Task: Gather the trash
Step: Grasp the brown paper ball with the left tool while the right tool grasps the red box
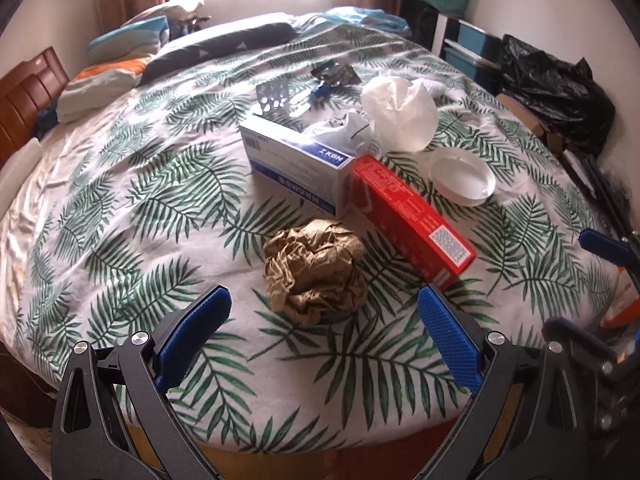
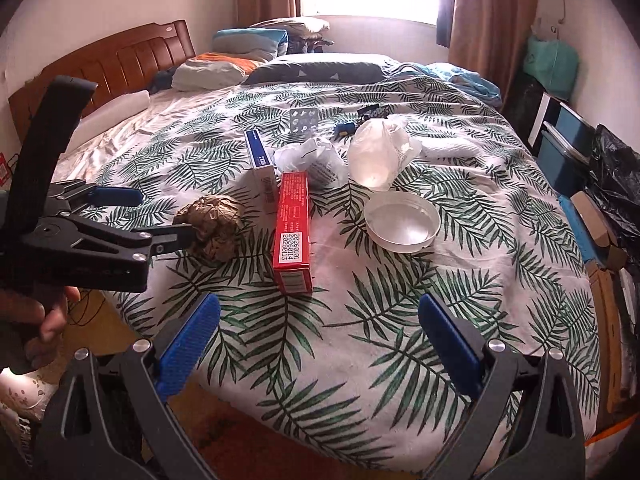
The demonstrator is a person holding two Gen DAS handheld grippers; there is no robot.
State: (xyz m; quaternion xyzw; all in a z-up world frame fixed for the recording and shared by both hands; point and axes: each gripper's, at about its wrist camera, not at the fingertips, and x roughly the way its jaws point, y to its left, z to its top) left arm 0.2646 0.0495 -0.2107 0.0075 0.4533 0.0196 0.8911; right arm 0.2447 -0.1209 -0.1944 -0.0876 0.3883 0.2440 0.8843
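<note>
Beside left gripper [image 2: 160, 216] (right view only), hand [image 2: 44, 316]; both jaws apart.

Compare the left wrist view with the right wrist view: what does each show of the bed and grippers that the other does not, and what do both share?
Only the left wrist view shows the long printed side of the blue-and-white cardboard box.

Only the right wrist view shows the left gripper from outside, jaws open around the crumpled brown paper ball, and the whole brown wooden headboard.

Both show the long red carton, the round white plastic lid and the leaf-print bedspread.
</note>
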